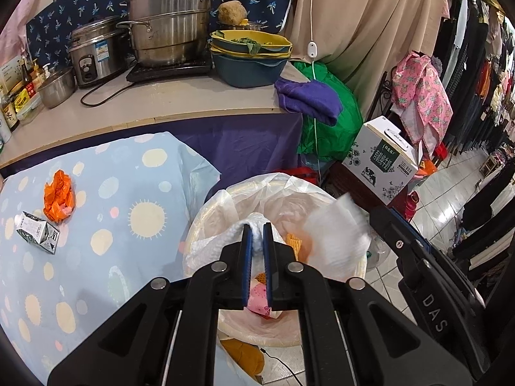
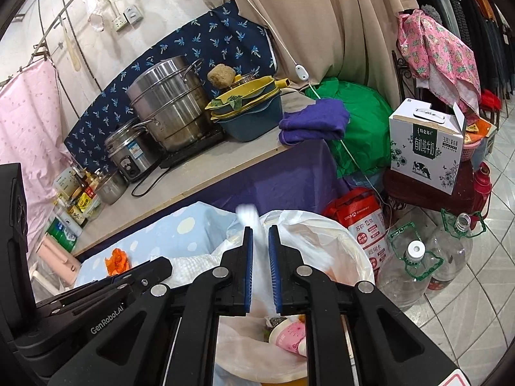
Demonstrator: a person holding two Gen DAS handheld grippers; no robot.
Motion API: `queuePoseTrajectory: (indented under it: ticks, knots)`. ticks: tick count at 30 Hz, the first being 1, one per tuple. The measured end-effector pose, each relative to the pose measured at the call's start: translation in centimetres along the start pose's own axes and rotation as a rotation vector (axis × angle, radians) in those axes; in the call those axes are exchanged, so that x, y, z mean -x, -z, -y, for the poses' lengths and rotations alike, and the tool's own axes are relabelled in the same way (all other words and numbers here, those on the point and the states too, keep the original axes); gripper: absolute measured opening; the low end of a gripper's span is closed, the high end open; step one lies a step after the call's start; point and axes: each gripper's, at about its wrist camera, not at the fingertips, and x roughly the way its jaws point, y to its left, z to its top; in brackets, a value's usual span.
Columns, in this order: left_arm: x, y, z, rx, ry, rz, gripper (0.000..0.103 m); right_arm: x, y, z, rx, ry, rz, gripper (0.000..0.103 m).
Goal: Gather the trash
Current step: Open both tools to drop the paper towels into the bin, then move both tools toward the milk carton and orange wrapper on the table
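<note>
A trash bin (image 1: 206,222) lined with a clear plastic bag stands beside the low table; it also shows in the right wrist view (image 2: 351,241). My left gripper (image 1: 257,230) is shut on a white paper towel (image 1: 222,241) over the bin. My right gripper (image 2: 260,231) holds a second white paper towel (image 2: 257,257), blurred, between its narrowly spread fingers above the bin; that towel shows in the left wrist view (image 1: 338,238). On the blue spotted tablecloth (image 1: 128,193) lie an orange crumpled bag (image 1: 58,197) and a small milk carton (image 1: 38,236). Pink and orange trash (image 2: 289,334) lies inside the bin.
A counter (image 1: 161,103) behind holds steel pots (image 1: 167,22), a rice cooker (image 1: 93,53), stacked basins (image 1: 251,54) and a purple cloth (image 1: 309,99). A milk box (image 2: 425,141), a green bag (image 2: 363,128), a red bag (image 2: 360,222) and large clear bottles (image 2: 408,270) crowd the tiled floor to the right.
</note>
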Motion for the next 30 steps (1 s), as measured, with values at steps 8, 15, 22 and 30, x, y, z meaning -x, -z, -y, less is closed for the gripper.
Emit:
queuePoseTrajectory:
  ticks: [8,15,22,30]
  knots:
    - [0.4,-0.4,-1.0,0.041,-0.043,0.043,0.066,0.7,-0.5,0.0,-0.015,0.002,0.037,0.037]
    - [1.0,-0.7,-1.6,0.054,-0.041,0.057,0.068,1.3,-0.7,-0.8,-0.007,-0.007,0.048,0.039]
    - [1.7,-0.7,-2.3,0.07,-0.043,0.068,0.069,2.1,-1.0,-1.9,0.006,-0.016,0.062,0.041]
    - [3.0,-0.6,-4.7,0.111,-0.063,0.083,0.073,2.6,-0.9,-4.0,0.031,-0.035,0.074,0.046]
